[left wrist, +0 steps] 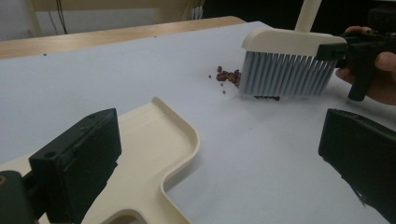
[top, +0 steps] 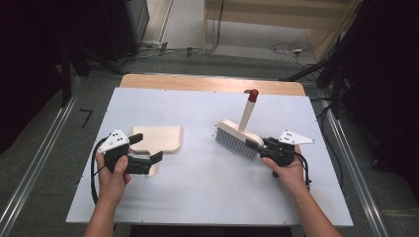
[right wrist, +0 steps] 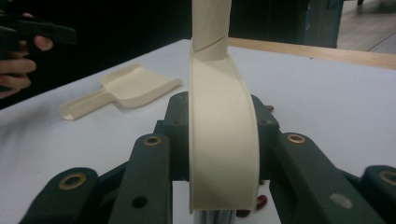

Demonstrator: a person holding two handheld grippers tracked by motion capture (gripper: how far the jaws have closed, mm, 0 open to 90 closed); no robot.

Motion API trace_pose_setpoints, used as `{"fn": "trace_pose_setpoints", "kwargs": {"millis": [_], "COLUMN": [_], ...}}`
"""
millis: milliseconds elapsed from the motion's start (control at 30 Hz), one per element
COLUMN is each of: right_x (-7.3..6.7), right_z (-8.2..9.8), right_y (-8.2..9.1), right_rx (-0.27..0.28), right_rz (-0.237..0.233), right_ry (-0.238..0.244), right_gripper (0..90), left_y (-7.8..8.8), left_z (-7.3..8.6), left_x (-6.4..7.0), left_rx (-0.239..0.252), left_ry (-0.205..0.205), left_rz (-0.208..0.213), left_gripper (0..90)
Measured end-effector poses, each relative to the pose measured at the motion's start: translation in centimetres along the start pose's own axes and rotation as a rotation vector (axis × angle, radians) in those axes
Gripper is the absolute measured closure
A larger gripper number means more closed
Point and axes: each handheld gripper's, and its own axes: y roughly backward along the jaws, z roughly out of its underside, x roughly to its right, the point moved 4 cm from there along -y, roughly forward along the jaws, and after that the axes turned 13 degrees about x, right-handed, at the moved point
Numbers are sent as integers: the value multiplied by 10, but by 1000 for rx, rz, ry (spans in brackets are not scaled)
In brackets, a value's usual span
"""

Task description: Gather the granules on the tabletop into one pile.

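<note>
— What does the brush [top: 238,139] look like, and where is it?

— Cream back, pale grey bristles, a cream handle with a red cap [top: 253,95] rising tilted away from the person. It stands bristles-down on the right half of the white table [top: 197,187], its back clamped at one end.

— Anything at its bristles?

— A small heap of dark red beans [left wrist: 228,76] lies on the table right against them.

— And the dustpan [top: 159,138]?

— Cream too, flat on the table's left half, well apart from the brush, its short handle pointing toward the person and its open edge facing away.
</note>
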Motion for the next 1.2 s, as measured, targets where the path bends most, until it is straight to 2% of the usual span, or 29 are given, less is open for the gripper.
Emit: {"fn": "trace_pose_setpoints", "kwargs": {"millis": [200,500,600,800,967,1200], "right_x": [-11,-26,-27,-20,-13,-5], "right_z": [-13,-37,-45,-54,-54,-50], "right_y": [6,27,40,65,84,103], "right_rx": [16,68,80,102,112,106], "right_rz": [-23,7,68,168,226,299], "right_ry": [0,7,35,42,23,40], "right_gripper": [665,665,665,665,665,665], "left_y": [-1,1,2,6,8,18], "left_z": [0,0,-1,-2,-3,-1], "left_x": [1,1,1,1,2,2], "left_rx": [-4,2,8,22,35,56], "left_ry": [-3,-3,-1,-6,-8,-12], "left_rz": [3,-2,-5,-10,-14,-27], "left_gripper": [0,0,0,0,0,0]}}
